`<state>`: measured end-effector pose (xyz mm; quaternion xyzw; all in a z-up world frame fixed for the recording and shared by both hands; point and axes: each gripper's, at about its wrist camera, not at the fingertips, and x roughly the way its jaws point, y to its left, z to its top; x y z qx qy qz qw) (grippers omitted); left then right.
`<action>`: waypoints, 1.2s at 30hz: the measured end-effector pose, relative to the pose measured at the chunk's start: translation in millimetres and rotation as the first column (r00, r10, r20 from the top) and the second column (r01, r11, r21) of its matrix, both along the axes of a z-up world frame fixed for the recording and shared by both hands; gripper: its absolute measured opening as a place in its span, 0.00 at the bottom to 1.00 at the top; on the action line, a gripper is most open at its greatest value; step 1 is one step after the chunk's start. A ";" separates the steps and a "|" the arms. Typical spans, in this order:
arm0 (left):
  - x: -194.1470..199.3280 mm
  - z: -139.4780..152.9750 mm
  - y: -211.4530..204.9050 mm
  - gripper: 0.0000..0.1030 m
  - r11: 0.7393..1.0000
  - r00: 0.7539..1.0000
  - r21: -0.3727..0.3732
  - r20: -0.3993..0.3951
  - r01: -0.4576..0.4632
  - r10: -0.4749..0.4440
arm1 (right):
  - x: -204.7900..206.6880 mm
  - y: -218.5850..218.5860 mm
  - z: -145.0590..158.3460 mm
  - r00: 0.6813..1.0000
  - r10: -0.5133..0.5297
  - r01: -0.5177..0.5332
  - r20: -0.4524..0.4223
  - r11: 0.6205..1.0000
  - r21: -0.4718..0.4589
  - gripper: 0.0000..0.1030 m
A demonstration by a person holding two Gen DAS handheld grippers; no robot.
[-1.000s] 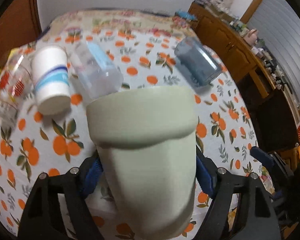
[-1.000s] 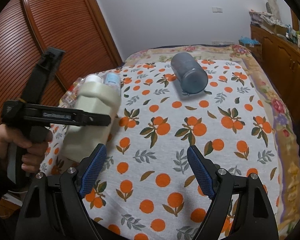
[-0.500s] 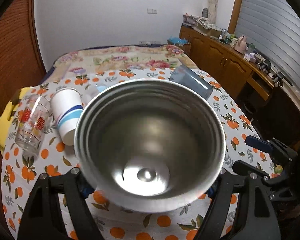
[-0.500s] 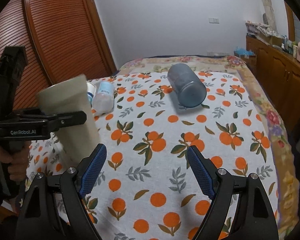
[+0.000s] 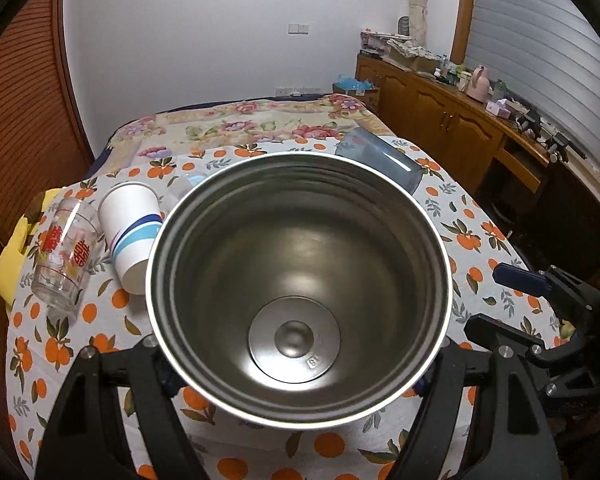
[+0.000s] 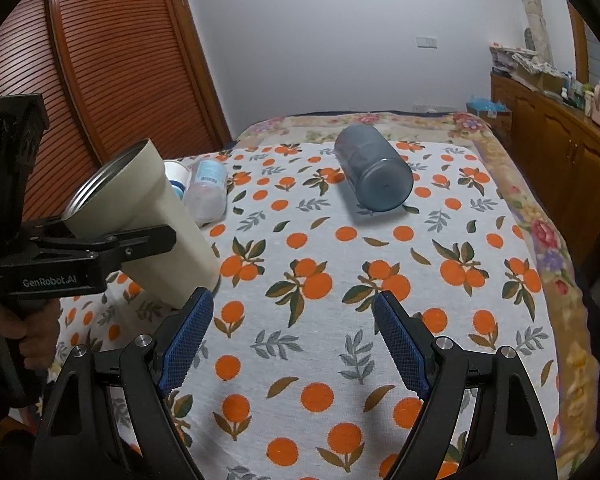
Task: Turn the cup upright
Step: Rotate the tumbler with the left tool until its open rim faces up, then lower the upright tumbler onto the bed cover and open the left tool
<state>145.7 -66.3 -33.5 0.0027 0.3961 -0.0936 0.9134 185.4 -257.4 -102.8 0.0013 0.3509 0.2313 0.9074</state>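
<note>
Your left gripper [image 6: 140, 240] clamps the pale green steel-lined cup [image 6: 148, 216] around its body, holding it tilted above the orange-print tablecloth [image 6: 340, 280], mouth up and back toward your left hand [image 6: 16, 320]; your right gripper [image 6: 292, 344] hangs nearer you than the cup, fingers spread wide and empty; beyond the cup lie a clear bottle [image 6: 208, 188] and a blue-grey tumbler [image 6: 374, 174], both on their sides.

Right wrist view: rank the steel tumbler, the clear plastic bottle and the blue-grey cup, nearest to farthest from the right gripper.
From the right gripper:
1. Steel tumbler, left, clamped in the left gripper.
2. Clear plastic bottle, lying farther left-back.
3. Blue-grey cup, lying on its side, far centre.
</note>
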 end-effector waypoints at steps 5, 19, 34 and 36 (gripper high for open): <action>-1.0 -1.8 -0.3 0.76 1.000 1.000 0.008 0.020 0.003 -0.003 | 0.6 3.7 -0.6 1.000 0.004 -0.004 0.003 1.000 -0.003 0.82; -8.5 -5.3 -3.2 0.80 1.000 0.998 0.015 0.062 0.014 -0.015 | 2.1 8.8 -1.0 1.000 0.007 -0.007 -0.009 1.000 -0.001 0.82; -56.6 17.9 28.0 0.84 0.999 0.985 -0.013 0.170 -0.042 0.044 | -10.9 15.6 12.8 1.000 -0.015 0.014 0.019 0.999 0.039 0.84; -65.4 24.4 37.0 0.84 0.998 0.980 -0.013 0.192 -0.060 0.061 | -15.8 18.9 17.9 0.999 -0.024 0.022 0.038 0.998 0.052 0.85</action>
